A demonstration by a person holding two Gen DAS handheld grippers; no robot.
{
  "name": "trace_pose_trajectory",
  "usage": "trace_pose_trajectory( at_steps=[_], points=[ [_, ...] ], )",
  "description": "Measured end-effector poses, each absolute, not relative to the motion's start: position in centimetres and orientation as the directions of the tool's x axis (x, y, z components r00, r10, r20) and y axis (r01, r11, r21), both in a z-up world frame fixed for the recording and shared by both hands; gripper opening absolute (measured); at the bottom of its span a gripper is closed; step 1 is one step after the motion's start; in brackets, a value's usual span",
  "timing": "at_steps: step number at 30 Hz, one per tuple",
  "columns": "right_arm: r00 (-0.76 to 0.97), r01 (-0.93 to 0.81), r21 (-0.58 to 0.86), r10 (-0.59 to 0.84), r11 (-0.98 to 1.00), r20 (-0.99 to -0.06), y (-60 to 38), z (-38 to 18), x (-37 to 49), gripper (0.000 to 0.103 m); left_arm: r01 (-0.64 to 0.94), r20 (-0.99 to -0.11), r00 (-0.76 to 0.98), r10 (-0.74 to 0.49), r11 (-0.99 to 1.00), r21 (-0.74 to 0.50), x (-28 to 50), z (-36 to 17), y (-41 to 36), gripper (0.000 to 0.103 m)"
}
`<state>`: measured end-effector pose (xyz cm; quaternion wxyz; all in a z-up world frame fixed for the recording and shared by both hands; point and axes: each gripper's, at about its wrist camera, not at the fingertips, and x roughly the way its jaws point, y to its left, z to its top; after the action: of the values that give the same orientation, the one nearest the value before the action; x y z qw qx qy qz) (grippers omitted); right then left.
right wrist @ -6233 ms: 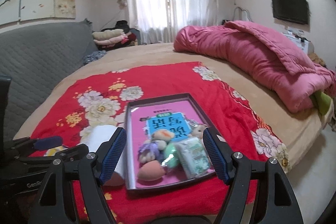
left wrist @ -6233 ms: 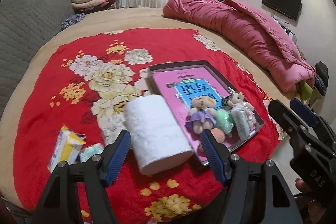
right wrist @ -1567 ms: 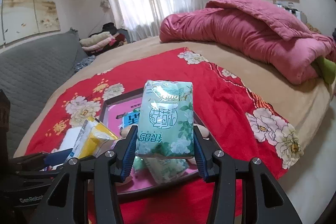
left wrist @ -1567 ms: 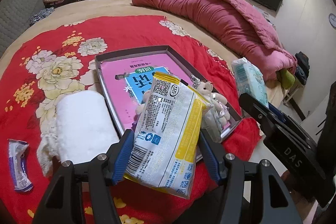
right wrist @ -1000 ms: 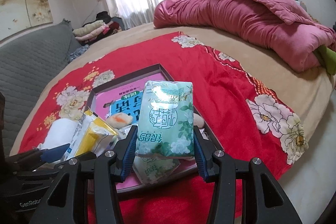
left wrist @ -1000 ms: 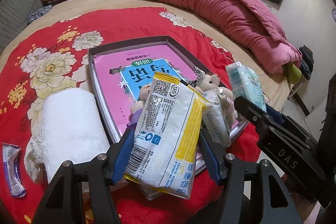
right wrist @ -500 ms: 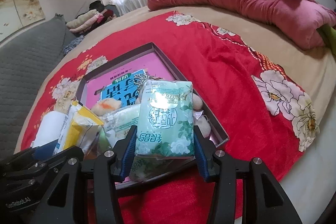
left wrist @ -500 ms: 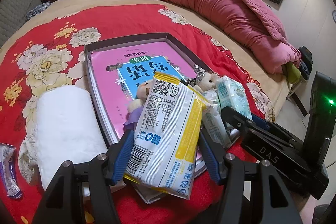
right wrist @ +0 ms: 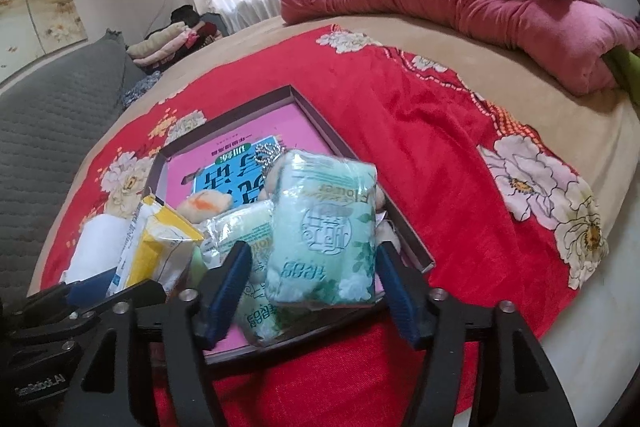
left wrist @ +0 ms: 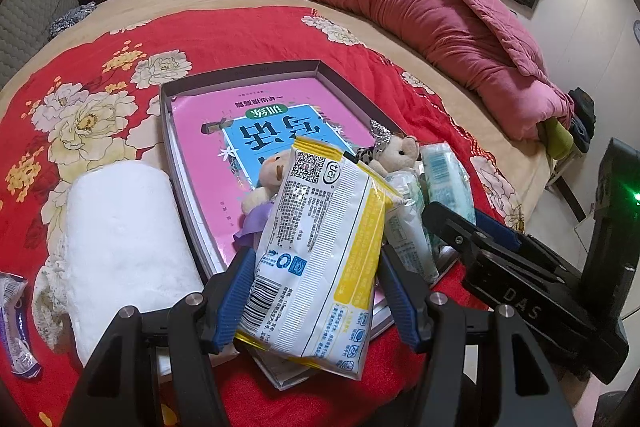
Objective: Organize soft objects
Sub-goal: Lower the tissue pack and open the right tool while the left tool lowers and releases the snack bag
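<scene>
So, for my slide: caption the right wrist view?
Right gripper has just opened, dropping the green tissue pack into the tray.

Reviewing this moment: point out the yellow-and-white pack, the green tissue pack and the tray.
yellow-and-white pack (left wrist: 320, 251), left wrist view, middle of its printed back.
green tissue pack (right wrist: 324, 235), right wrist view, centre of its front.
tray (left wrist: 240, 73), left wrist view, far rim.

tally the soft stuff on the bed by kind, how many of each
tissue packs: 3 (yellow pack, green pack, white-green pack)
plush bears: 2 (purple-dressed bear, tan bear)
paper roll: 1
small purple-white packet: 1
total: 7
</scene>
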<state>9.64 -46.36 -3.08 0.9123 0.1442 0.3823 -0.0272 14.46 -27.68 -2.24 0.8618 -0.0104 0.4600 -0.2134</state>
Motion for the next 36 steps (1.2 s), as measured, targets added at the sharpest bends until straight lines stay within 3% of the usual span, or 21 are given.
trace_pose_trajectory(
  at_steps=[36],
  points=[
    [0.754, 0.188, 0.223, 0.006, 0.957, -0.657, -46.4, -1.4, 8.0, 0.073, 0.391, -0.772, 0.483, -0.413, 0.891, -0.232, 14.3, -1.2, -27.8, 0.067]
  ],
)
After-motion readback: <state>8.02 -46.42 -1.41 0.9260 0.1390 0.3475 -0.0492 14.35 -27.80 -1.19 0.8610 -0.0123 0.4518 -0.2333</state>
